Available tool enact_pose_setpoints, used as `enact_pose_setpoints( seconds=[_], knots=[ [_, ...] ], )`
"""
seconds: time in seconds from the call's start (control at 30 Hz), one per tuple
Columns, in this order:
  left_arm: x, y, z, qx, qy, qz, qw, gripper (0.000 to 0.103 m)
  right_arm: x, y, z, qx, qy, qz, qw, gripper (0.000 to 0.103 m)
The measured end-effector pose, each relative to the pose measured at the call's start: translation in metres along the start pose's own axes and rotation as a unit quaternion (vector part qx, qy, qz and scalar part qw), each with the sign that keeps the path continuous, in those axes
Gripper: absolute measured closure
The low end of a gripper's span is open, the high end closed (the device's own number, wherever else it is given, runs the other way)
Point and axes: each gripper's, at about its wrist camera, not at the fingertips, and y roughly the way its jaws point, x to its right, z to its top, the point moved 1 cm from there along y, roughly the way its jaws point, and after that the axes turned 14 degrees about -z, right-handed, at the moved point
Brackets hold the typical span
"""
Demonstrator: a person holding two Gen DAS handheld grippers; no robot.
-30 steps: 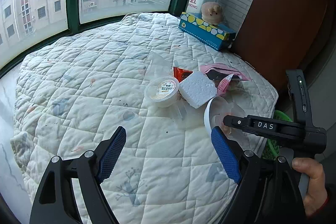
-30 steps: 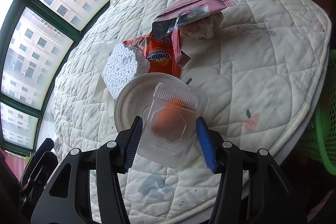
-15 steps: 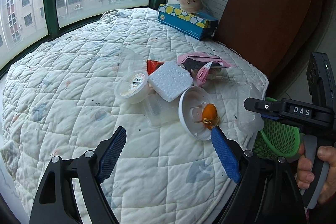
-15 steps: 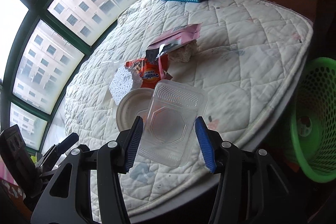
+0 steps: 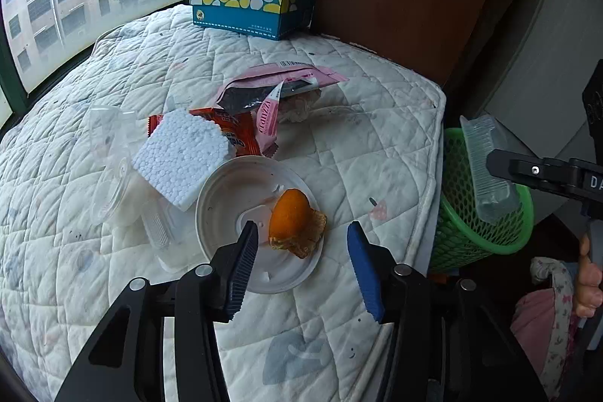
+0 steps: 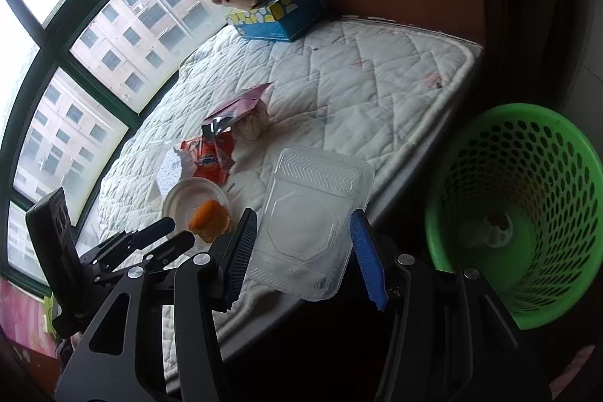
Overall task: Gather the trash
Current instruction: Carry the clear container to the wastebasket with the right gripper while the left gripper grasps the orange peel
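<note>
Left gripper (image 5: 301, 251): jaws closing, nothing pinched, above orange peel (image 5: 296, 223) on white lid (image 5: 230, 198), on quilted bed (image 5: 377, 108). Right gripper (image 6: 303, 243): jaws clamp clear plastic tray (image 6: 312, 213). Right view alone shows green basket (image 6: 527, 213) interior.

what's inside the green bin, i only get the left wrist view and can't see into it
Observer: The right wrist view looks straight into the green mesh plastic bin: almost empty, one small pale scrap on its floor.
Operator: is the right claw really gripping that clear thing
Observer: Yes. The right claw has both pads against the sides of the clear plastic clamshell tray, which looks empty.
Operator: how close is my left claw to the peel
Observer: The left claw is closing, its tips just short of the orange peel piece on the round white lid; the peel is not clamped.
</note>
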Motion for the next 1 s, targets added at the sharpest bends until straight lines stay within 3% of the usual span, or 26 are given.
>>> enact_pose_setpoints(
  seconds=[0.27, 0.73, 0.87, 1.0],
  knots=[
    [0.001, 0.025, 0.009, -0.022, 0.035, 0.014, 0.9990, 0.072, 0.046, -0.001, -0.007, -0.003, 0.031, -0.031, 0.999, 0.051],
    [-0.007, 0.033, 0.007, -0.026, 0.042, 0.022, 0.9986, 0.073, 0.096, 0.005, -0.011, -0.005, 0.067, -0.074, 0.995, 0.051],
    [-0.008, 0.033, 0.005, -0.022, 0.049, 0.033, 0.9980, 0.084, 0.107, 0.005, -0.011, -0.001, 0.066, -0.098, 0.993, 0.051],
    [-0.004, 0.026, 0.004, -0.011, 0.050, 0.031, 0.9982, 0.088, 0.119, 0.006, -0.011, 0.002, 0.067, -0.121, 0.990, 0.050]
  ],
)
